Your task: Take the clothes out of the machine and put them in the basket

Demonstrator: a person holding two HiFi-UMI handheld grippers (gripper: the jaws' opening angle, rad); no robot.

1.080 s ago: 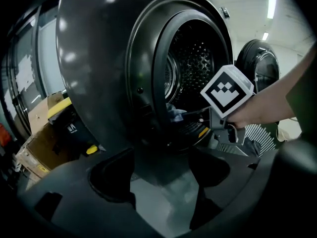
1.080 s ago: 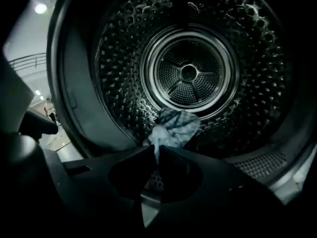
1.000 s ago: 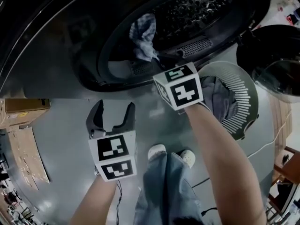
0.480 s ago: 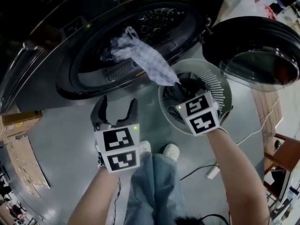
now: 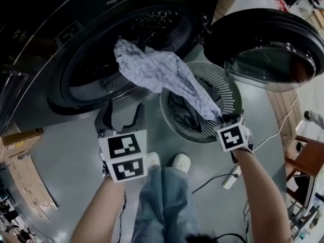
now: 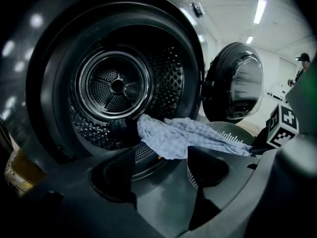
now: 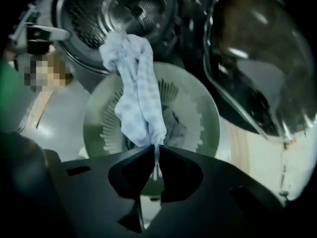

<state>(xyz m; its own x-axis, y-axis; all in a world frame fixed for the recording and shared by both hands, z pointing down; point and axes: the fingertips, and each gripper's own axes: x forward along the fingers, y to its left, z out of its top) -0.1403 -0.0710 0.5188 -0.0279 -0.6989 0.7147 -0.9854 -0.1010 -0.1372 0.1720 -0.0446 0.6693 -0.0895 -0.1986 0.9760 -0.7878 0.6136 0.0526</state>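
The right hand-held gripper (image 7: 155, 150) pinches a corner of the pale blue checked cloth (image 5: 157, 72), which hangs from the dark round washing machine (image 5: 63, 87) across the grey slotted plastic basket (image 5: 230, 87) (dark clothes (image 5: 185, 114) lie inside). The left hand-held gripper (image 5: 123, 111) is open and empty

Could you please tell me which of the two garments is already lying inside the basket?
The dark grey garment, lying in the basket. The light checked cloth instead stretches from the machine to the right claw, shut on it.
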